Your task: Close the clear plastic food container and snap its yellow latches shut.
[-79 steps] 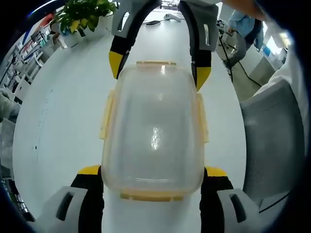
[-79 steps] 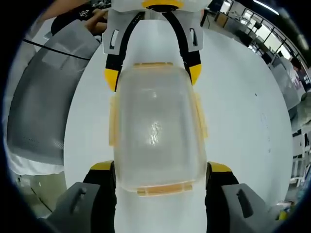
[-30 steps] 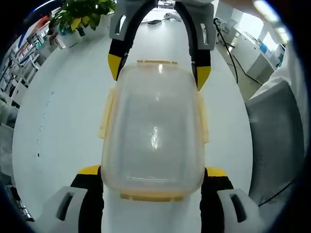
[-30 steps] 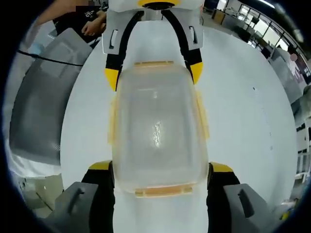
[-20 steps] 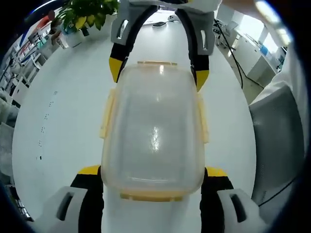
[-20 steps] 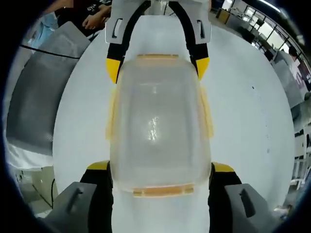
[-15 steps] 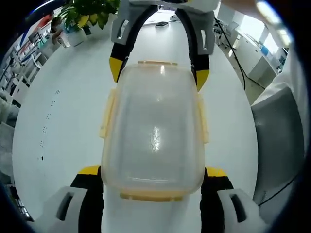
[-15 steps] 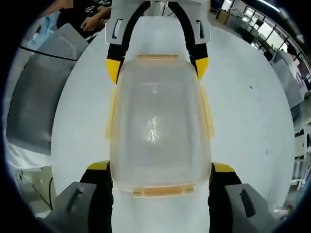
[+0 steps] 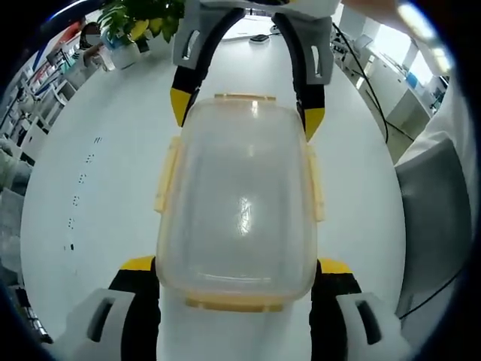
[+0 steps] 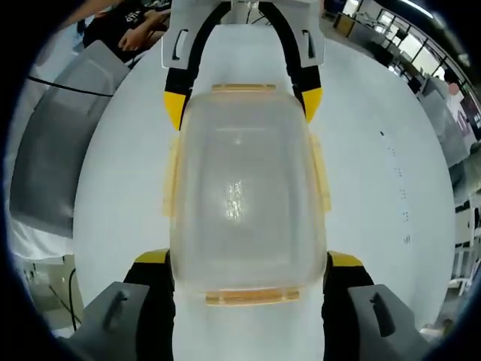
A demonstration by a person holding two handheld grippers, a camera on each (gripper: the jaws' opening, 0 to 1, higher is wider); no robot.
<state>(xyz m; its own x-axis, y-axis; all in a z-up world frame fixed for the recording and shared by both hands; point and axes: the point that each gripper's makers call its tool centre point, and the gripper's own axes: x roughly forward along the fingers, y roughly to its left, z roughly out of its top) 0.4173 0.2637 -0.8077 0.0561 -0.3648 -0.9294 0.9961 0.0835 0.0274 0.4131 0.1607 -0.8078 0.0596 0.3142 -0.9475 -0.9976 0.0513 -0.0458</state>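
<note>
White tabletop (image 9: 90, 218) stretched around your work, with a potted plant (image 9: 139, 19) off at 11 o'clock in the left gripper view and a grey chair (image 10: 56, 143) at 9 o'clock in the right gripper view. You had the clear container (image 9: 239, 203) dead centre in both views, its lid seated on top. Your left gripper (image 9: 239, 267) came at it from 6 o'clock in its own view, its two yellow-tipped jaws spread wide and flanking the near corners; whether they pressed the walls or merely stood beside them could not be told. Your right gripper (image 10: 246, 259) faced it from the opposite end in the same way, and appeared at 12 o'clock in the left gripper view (image 9: 240, 124). Neither was clenched. The side latches (image 9: 167, 177) looked flared outward, so probably unsnapped; the end latches (image 9: 239, 303) were harder to judge. You seemed to be at the stage of steadying the closed box. Next you would likely need to brace with one gripper and press each yellow flap down with the other until it clicked.
</note>
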